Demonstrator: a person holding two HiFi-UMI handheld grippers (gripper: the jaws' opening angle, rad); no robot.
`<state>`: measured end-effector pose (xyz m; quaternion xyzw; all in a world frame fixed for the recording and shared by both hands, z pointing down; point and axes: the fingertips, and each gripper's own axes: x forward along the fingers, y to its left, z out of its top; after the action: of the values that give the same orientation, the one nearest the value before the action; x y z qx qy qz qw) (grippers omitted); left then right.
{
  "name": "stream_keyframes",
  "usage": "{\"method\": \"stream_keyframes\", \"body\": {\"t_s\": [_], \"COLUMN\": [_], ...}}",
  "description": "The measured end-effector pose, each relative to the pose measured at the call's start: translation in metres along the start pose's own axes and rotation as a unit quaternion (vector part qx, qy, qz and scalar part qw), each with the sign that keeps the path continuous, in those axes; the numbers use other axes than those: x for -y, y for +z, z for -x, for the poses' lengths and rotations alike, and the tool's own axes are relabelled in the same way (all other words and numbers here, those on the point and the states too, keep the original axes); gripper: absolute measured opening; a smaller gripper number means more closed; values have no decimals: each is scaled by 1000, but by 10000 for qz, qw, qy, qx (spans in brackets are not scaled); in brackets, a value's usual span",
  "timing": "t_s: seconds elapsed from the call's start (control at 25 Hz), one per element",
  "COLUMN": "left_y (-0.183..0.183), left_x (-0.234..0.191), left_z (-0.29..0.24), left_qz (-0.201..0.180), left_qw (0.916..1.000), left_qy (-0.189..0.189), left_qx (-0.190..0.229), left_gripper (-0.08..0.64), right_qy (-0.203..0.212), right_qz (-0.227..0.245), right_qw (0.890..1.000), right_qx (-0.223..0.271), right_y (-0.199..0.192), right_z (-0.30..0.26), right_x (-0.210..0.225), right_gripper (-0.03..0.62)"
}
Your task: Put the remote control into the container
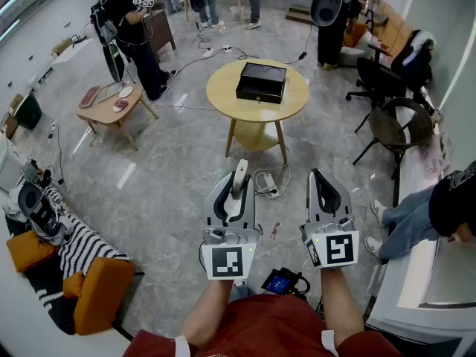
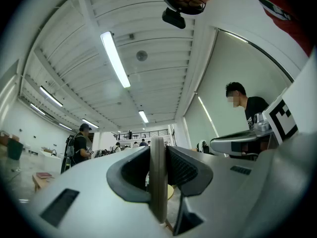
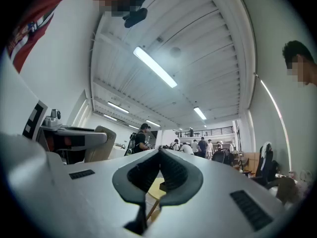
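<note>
One remote control (image 2: 158,182) is pinched in your left hand-held gripper (image 1: 234,177); the right hand-held gripper (image 1: 318,175) is pressed together, empty. Carry it steadily to the container (image 1: 261,82) on the table (image 1: 223,99) ahead.

- Remote (image 1: 241,169): pale, slim, standing edge-on, clamped between the jaws of the left hand-held gripper (image 1: 235,180).
- Container (image 1: 261,82): black, shallow, open-topped box lying on the round wooden desk (image 1: 223,95), well apart from the remote.
</note>
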<state>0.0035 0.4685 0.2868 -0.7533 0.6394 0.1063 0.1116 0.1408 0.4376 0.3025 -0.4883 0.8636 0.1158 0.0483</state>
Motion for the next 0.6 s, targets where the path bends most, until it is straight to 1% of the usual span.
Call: {"method": "stream_keyframes", "body": {"t_s": [0.12, 0.36, 0.48, 0.6], "left_y": [-1, -1, -2, -3], "left_x": [3, 7, 12, 19], "left_z": [-3, -7, -8, -12], "left_qz": [24, -42, -74, -54], "left_qw": [10000, 10000, 9999, 9999], "left_qy": [8, -26, -53, -81], "left_qx": [-13, 37, 77, 83], "left_gripper": [107, 107, 107, 107], "right_qy": [5, 17, 1, -34], "right_qz": [28, 60, 48, 49], "right_qw": [9999, 9987, 9986, 9990], "right_qx": [158, 500, 526, 438], "right_y": [4, 10, 7, 0], "right_z": [-1, -1, 0, 3], "right_x": [2, 3, 5, 12], "right_gripper": [21, 21, 21, 22]}}
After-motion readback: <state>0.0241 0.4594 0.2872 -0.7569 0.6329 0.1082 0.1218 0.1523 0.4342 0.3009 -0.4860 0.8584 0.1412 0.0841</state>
